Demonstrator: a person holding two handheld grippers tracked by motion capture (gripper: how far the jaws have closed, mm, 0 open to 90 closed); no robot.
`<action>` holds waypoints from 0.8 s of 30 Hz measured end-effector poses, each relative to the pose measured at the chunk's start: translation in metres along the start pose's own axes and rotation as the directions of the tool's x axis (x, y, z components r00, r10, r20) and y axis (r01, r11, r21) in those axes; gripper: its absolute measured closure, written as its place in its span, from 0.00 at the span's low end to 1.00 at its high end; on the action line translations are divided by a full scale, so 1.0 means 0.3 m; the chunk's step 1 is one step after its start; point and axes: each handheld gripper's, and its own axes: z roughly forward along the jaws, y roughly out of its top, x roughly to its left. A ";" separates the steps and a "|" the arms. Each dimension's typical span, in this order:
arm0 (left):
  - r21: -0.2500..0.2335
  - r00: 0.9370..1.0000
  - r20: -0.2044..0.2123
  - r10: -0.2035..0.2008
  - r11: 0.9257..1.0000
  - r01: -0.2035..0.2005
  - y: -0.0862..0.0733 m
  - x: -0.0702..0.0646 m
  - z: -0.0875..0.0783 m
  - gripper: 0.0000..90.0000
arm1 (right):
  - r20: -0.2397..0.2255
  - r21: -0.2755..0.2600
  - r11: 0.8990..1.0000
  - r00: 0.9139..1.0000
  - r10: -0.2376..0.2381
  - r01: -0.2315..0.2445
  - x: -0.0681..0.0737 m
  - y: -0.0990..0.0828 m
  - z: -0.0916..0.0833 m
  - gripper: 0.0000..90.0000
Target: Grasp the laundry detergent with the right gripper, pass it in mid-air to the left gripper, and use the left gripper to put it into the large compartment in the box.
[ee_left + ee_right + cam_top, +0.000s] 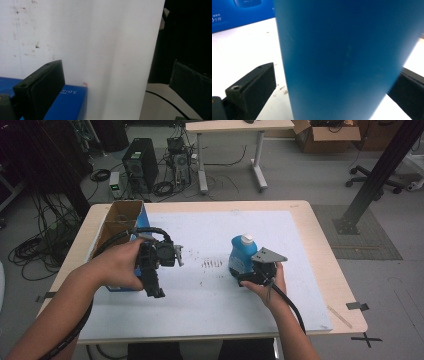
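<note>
On a white-sheeted wooden counter [320, 250] in a cable-strewn grey-floored room, the right tongs [250, 276] bracket an upright blue bottle [242, 254] right of centre without visibly squeezing it, while the left tongs [156, 291] gape wide beside a blue box [138, 222].

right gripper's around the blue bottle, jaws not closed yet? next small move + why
Probably close the right gripper on the blue bottle. In its own view the bottle stands between the open jaws, with a gap at the left one. The left gripper is by the box.
</note>
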 end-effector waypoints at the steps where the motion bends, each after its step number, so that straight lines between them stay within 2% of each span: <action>1: -0.001 1.000 0.000 0.001 1.000 -0.001 0.001 -0.001 0.000 0.00 | 0.004 -0.002 1.000 1.000 -0.003 0.003 0.003 0.002 0.001 0.00; 8: -0.001 1.000 -0.002 0.000 1.000 0.000 -0.003 -0.002 -0.001 0.00 | 0.007 -0.010 1.000 1.000 0.004 -0.004 0.006 0.005 0.006 0.02; 24: 0.006 1.000 -0.001 0.003 1.000 -0.003 0.001 -0.002 -0.002 0.00 | -0.001 -0.028 1.000 1.000 0.002 -0.002 0.016 -0.007 0.008 0.17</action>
